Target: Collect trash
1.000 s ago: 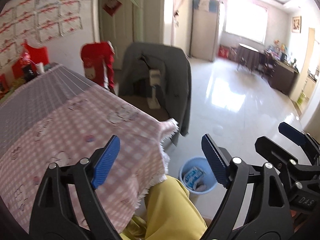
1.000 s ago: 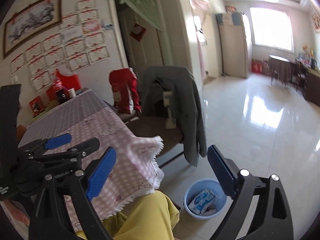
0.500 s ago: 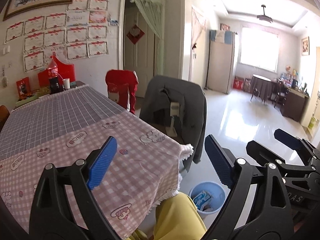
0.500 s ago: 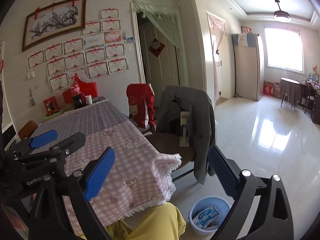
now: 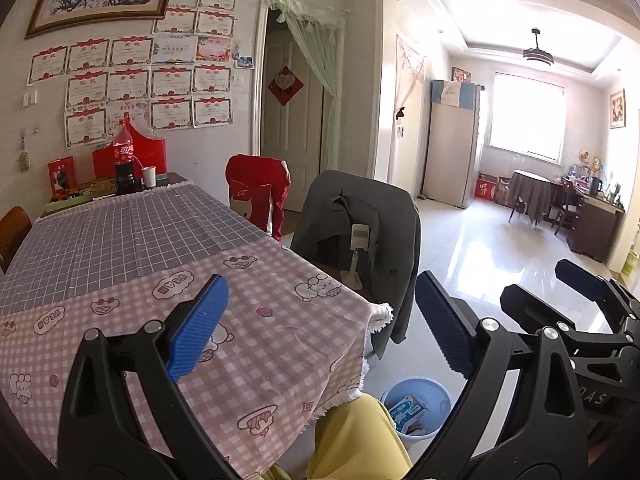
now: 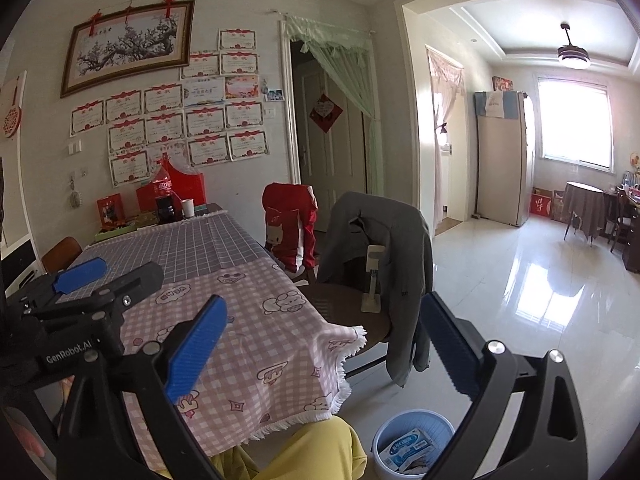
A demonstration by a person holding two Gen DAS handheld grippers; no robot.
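A light blue waste bin (image 5: 436, 394) stands on the floor beside the table's near corner and holds a blue-and-white wrapper (image 5: 408, 409); the bin (image 6: 404, 428) and wrapper (image 6: 406, 449) also show in the right wrist view. My left gripper (image 5: 320, 328) is open and empty, held above the pink checked tablecloth (image 5: 256, 336). My right gripper (image 6: 324, 344) is open and empty, held over the table's corner. Each gripper shows in the other's view: the right one (image 5: 580, 296) and the left one (image 6: 88, 280).
A chair with a grey jacket (image 5: 360, 224) and a chair with a red cover (image 5: 258, 192) stand along the table's right side. A cola bottle (image 5: 124, 160), cup and red boxes sit at the far end. My yellow-clad knee (image 5: 356, 436) is below.
Both grippers have tilted upward, so the views now show more of the wall and far table. The bin has dropped toward the bottom edge. Both stay open.
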